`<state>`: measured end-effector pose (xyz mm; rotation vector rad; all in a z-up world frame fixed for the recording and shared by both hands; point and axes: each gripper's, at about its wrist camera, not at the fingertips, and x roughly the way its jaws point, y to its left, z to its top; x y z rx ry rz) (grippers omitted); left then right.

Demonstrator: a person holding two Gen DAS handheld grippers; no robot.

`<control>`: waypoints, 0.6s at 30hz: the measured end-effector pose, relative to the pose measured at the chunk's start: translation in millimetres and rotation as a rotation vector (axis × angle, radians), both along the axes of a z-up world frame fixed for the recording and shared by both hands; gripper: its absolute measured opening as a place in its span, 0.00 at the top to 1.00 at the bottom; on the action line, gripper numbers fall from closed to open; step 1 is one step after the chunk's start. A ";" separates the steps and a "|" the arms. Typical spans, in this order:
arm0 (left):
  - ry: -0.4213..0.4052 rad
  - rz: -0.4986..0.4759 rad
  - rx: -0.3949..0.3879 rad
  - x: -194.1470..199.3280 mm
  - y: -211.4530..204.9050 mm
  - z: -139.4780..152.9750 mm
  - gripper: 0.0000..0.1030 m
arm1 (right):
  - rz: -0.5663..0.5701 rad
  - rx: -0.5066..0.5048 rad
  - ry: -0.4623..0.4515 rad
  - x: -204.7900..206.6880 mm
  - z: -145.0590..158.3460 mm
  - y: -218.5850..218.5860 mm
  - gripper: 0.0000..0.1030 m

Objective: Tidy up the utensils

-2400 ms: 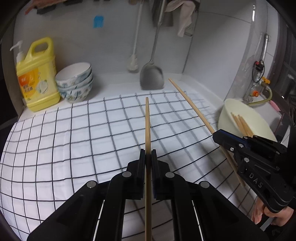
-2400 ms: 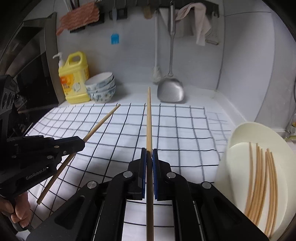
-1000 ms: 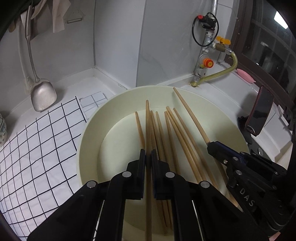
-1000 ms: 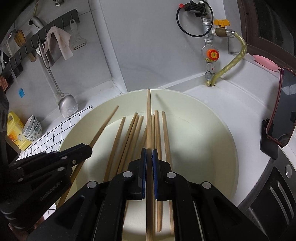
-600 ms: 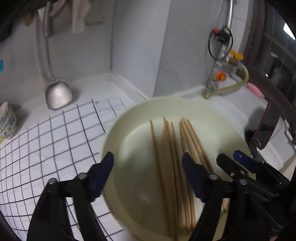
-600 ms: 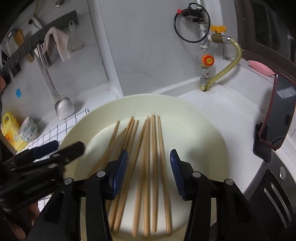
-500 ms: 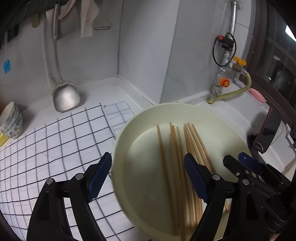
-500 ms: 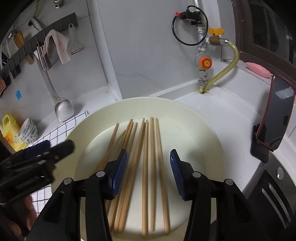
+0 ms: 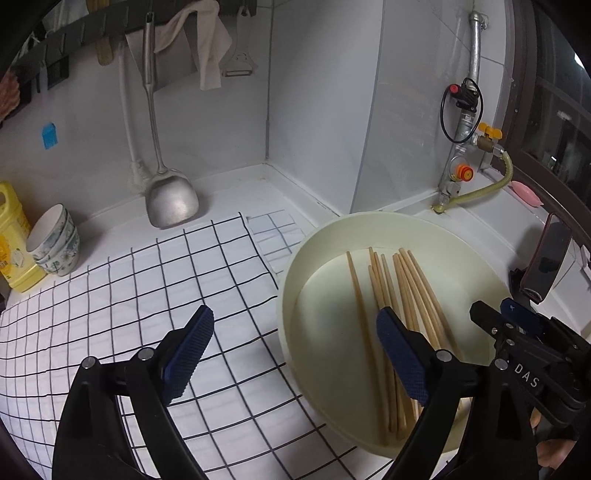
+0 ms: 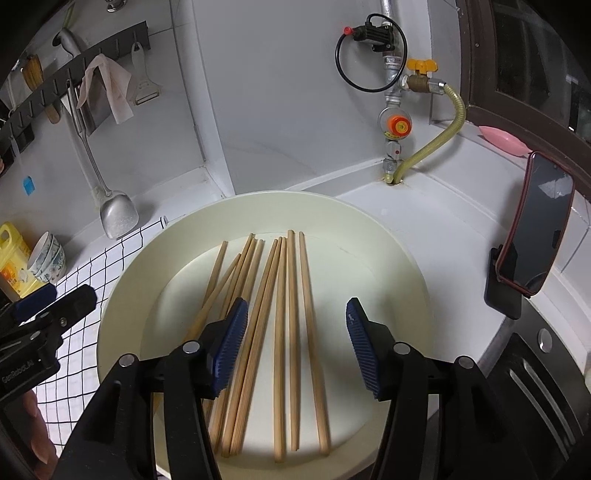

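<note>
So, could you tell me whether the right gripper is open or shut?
Open: the right gripper has just been opening, nothing between its pads, chopsticks lying below.

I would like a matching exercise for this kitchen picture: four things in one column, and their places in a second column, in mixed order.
Things:
1. chopsticks
2. metal spatula
3. stacked bowls
4. phone

Places:
A. beside the yellow bottle
B. propped upright in a stand, right of the basin
C. lying inside the cream basin
D. hanging on the wall rail, blade near the counter

Pairs: 1-C, 2-D, 3-A, 4-B
</note>
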<state>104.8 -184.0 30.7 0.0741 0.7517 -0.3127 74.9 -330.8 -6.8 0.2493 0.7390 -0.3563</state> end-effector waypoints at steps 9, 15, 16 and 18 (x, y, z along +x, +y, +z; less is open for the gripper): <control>-0.011 0.023 -0.040 -17.4 19.3 9.4 0.10 | -0.010 -0.055 0.001 -9.7 11.0 19.3 0.39; -0.040 0.030 -0.041 -30.0 22.2 17.7 0.07 | -0.015 -0.072 0.002 -18.0 14.3 29.3 0.36; -0.040 0.033 -0.041 -31.6 23.4 18.6 0.07 | -0.018 -0.073 0.004 -18.8 14.2 29.8 0.35; -0.036 0.039 -0.043 -34.3 25.1 19.3 0.07 | -0.019 -0.075 0.008 -20.2 14.7 30.3 0.33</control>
